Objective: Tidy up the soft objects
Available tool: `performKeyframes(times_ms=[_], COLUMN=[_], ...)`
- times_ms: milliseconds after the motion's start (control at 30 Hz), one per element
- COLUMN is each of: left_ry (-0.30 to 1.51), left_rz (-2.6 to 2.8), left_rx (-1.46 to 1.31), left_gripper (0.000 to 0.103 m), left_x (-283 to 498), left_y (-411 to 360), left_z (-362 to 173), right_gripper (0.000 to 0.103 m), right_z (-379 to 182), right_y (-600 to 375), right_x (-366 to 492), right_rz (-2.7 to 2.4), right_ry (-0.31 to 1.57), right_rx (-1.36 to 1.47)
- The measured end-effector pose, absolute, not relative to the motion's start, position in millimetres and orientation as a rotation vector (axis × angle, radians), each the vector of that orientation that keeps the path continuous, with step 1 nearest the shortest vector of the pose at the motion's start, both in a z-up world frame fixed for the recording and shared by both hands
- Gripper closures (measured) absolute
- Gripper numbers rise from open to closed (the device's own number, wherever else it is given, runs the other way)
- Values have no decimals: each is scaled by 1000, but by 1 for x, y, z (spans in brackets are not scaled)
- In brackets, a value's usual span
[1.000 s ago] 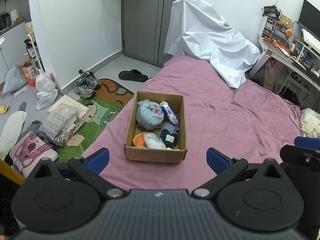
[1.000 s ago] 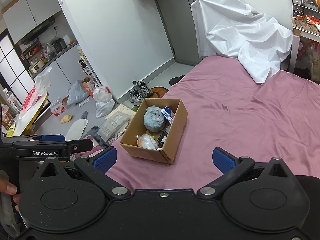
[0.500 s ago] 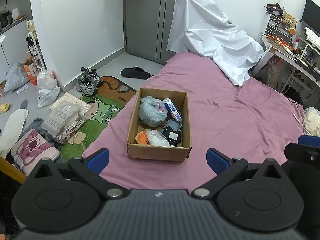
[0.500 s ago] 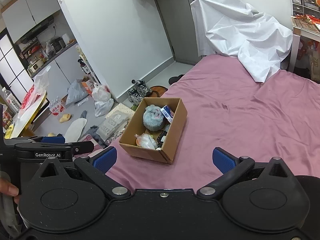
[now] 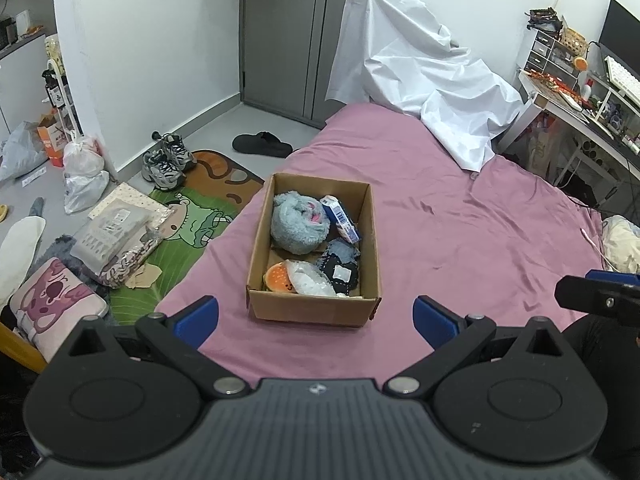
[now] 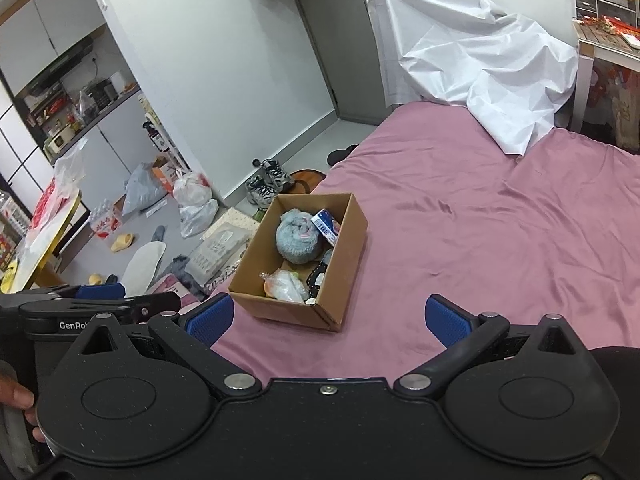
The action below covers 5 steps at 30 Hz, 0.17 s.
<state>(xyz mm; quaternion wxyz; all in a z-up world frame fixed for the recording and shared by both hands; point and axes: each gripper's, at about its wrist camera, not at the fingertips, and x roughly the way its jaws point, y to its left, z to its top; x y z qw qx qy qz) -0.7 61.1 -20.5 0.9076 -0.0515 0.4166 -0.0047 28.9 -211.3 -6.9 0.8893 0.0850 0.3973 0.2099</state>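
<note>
hand (image 6: 16,408): cut by left edge | cardboard box (image 6: 320,312) contents: partly hidden (near wall)

My bed (image 5: 460,232), under a pink sheet, carries a box (image 5: 314,308) toward its 9 o'clock edge, a white cloth (image 5: 432,92) draped over the 12 o'clock end, and a cream bundle (image 5: 622,242) at 3 o'clock

My left gripper (image 5: 316,316) has swung toward the box (image 5: 314,308) over the last second: it was off to the left of centre between my fingers, now it sits squarely between them and nearer the camera. From my right gripper (image 6: 326,318) the box has slid only slightly up and right. More of the door beyond the box shows in the left view.
</note>
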Motion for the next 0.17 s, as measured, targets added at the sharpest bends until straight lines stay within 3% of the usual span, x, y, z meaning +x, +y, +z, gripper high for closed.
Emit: performKeyframes(times_ms=[167], left_ry=[857], left_rz=[-10], left_rx=[-115], left_gripper=[1], left_x=[7], left_y=[63], left_z=[-25], right_gripper=[0], right_z=[-14], right_y=[-208], right_x=[31], right_rz=[438], right_ry=[821], right_rx=[168])
